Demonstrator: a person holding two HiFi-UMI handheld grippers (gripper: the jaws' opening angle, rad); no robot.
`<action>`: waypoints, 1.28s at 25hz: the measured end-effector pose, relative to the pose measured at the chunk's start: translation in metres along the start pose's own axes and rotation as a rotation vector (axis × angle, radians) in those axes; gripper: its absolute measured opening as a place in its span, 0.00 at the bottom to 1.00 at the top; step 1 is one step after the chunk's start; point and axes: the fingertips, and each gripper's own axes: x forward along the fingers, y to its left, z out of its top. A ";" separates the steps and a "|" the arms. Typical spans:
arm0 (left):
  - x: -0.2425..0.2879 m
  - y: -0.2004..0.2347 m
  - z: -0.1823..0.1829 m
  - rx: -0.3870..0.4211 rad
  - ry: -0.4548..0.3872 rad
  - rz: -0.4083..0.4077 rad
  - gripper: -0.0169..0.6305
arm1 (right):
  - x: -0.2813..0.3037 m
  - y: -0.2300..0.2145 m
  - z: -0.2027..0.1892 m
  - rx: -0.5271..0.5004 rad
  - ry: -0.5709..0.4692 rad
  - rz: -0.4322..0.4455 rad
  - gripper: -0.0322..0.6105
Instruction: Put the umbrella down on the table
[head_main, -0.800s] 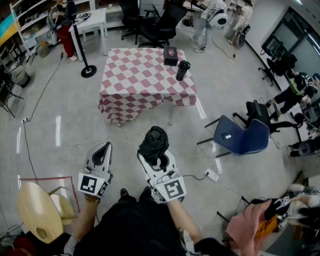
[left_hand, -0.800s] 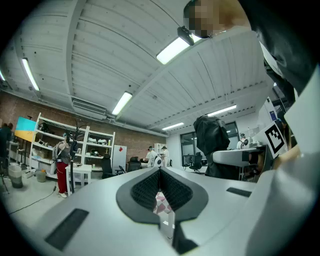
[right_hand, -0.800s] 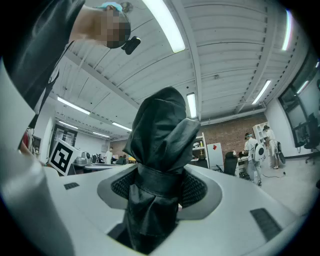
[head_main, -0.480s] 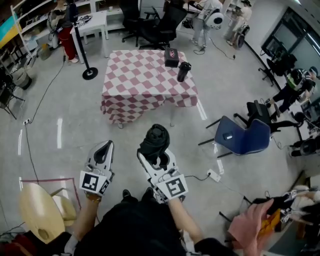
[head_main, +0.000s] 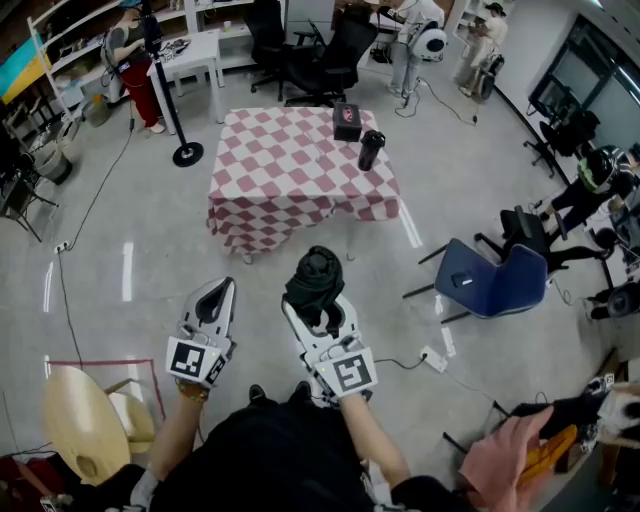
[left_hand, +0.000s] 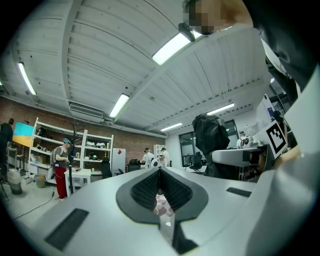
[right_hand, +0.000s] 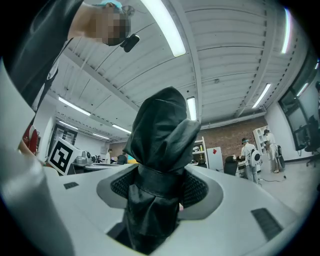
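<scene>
Left gripper (head_main: 218, 292): jaws pressed together on nothing, held level and idle beside the other gripper.
Right gripper (head_main: 322, 308): pinching the folded black umbrella (head_main: 316, 272) round its strapped middle, tipped slightly up for carrying.
Table (head_main: 290, 165): checked cloth, far ahead, not yet within reach.
Box (head_main: 347, 121), tumbler (head_main: 371, 150): on the table's far right, so the near left cloth looks free for the umbrella.

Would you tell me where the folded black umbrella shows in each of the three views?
Head view: umbrella lower centre, standing out of the right hand-held gripper.
Left gripper view: right of centre, a dark bundle.
Right gripper view: dead centre, between the jaws.
Shared landmark: that right hand-held gripper, gripping it in every view.
</scene>
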 end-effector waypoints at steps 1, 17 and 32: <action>0.003 -0.001 0.000 0.000 0.002 0.002 0.05 | 0.001 -0.003 0.001 -0.001 -0.002 0.000 0.42; 0.012 0.008 0.000 0.006 0.002 0.056 0.05 | 0.026 -0.011 -0.005 0.012 0.009 0.041 0.42; 0.018 0.110 0.001 -0.036 -0.049 0.010 0.05 | 0.118 0.029 -0.013 -0.034 0.010 -0.015 0.42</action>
